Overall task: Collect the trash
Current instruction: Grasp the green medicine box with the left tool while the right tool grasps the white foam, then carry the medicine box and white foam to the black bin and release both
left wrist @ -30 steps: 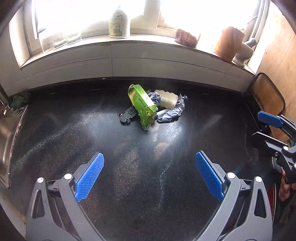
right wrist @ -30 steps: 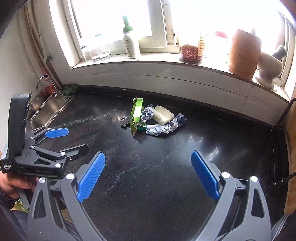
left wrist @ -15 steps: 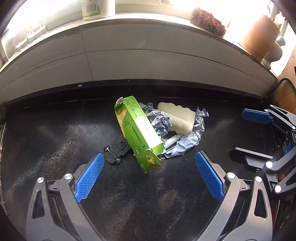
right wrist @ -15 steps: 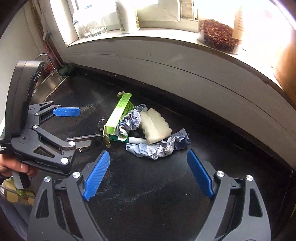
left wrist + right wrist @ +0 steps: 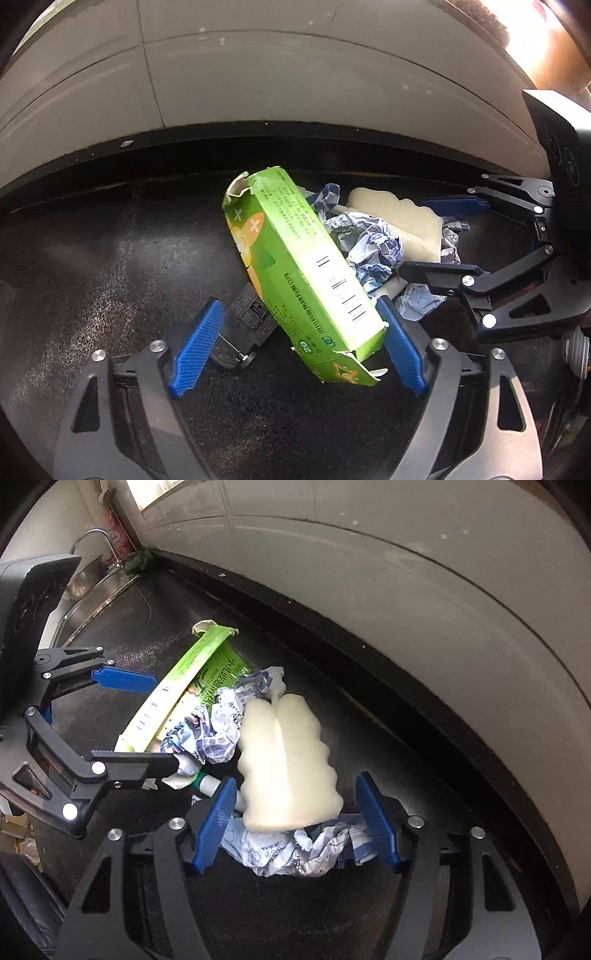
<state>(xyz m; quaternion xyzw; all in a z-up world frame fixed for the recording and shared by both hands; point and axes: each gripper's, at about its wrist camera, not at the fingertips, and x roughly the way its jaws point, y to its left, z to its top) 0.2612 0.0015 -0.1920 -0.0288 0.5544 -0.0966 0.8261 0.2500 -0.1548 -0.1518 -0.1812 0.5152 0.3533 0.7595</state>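
A heap of trash lies on the black counter (image 5: 110, 266). My left gripper (image 5: 297, 349) is low over it. The near end of a torn green carton (image 5: 303, 280) and a small black plastic piece (image 5: 247, 325) sit between its closing jaws; the left pad is clear of the carton. My right gripper (image 5: 298, 825) straddles the base of a white ribbed bottle (image 5: 288, 760), jaws closing, with a gap on the right side. Crumpled blue-white wrappers (image 5: 295, 849) lie under and beside the bottle. Each gripper shows in the other's view: right gripper (image 5: 424, 240), left gripper (image 5: 147, 720).
A white tiled wall (image 5: 258, 81) rises just behind the heap. A steel sink (image 5: 92, 587) with a tap lies at the far left, with a dark green rag (image 5: 140, 559) in the corner. The two grippers are close side by side.
Both grippers have come down and forward from the open counter onto the trash heap. Their jaws have narrowed, the right more than the left.
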